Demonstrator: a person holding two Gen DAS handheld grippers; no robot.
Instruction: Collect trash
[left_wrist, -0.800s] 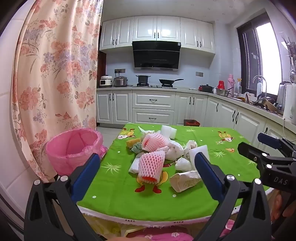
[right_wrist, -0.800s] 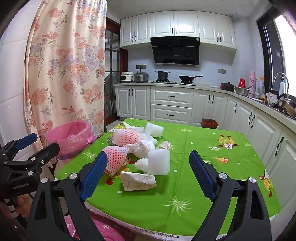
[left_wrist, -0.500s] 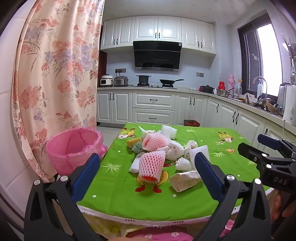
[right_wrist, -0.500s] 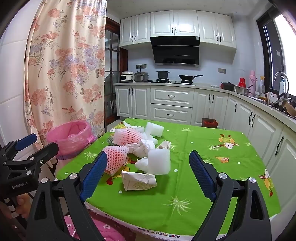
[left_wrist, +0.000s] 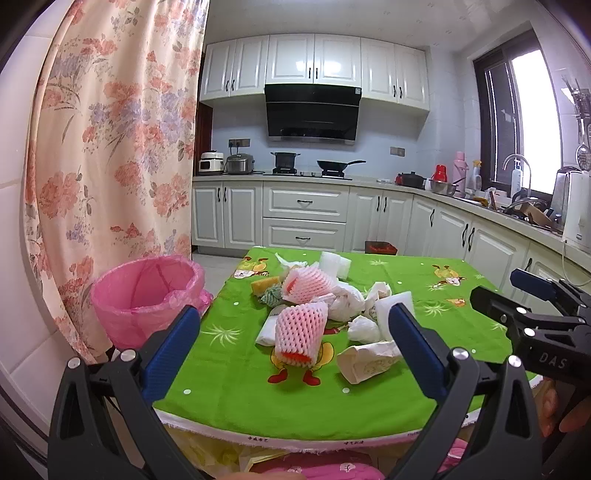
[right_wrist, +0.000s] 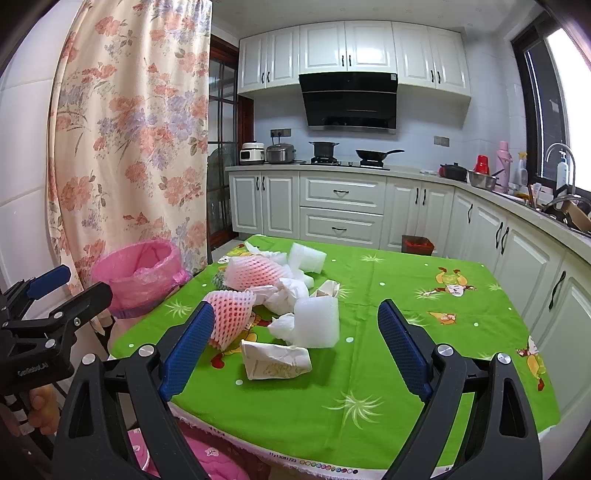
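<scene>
A heap of trash lies on the green tablecloth (left_wrist: 236, 373): two pink foam fruit nets (left_wrist: 300, 334) (right_wrist: 232, 314), crumpled white tissue (left_wrist: 345, 301), white foam blocks (right_wrist: 317, 321) and a crumpled paper wrapper (left_wrist: 365, 361) (right_wrist: 275, 363). A bin lined with a pink bag (left_wrist: 144, 295) (right_wrist: 142, 271) stands off the table's left edge. My left gripper (left_wrist: 293, 345) hovers open before the near table edge, short of the nearest net, with nothing held. Farther right, my right gripper (right_wrist: 295, 349) is open too, empty, facing the wrapper and foam block.
A floral curtain (left_wrist: 110, 166) hangs at the left behind the bin. White cabinets and a counter with pots run along the back and right. A small red bin (right_wrist: 417, 244) sits on the floor beyond the table. A pink cushioned seat (right_wrist: 207, 456) is below the near edge.
</scene>
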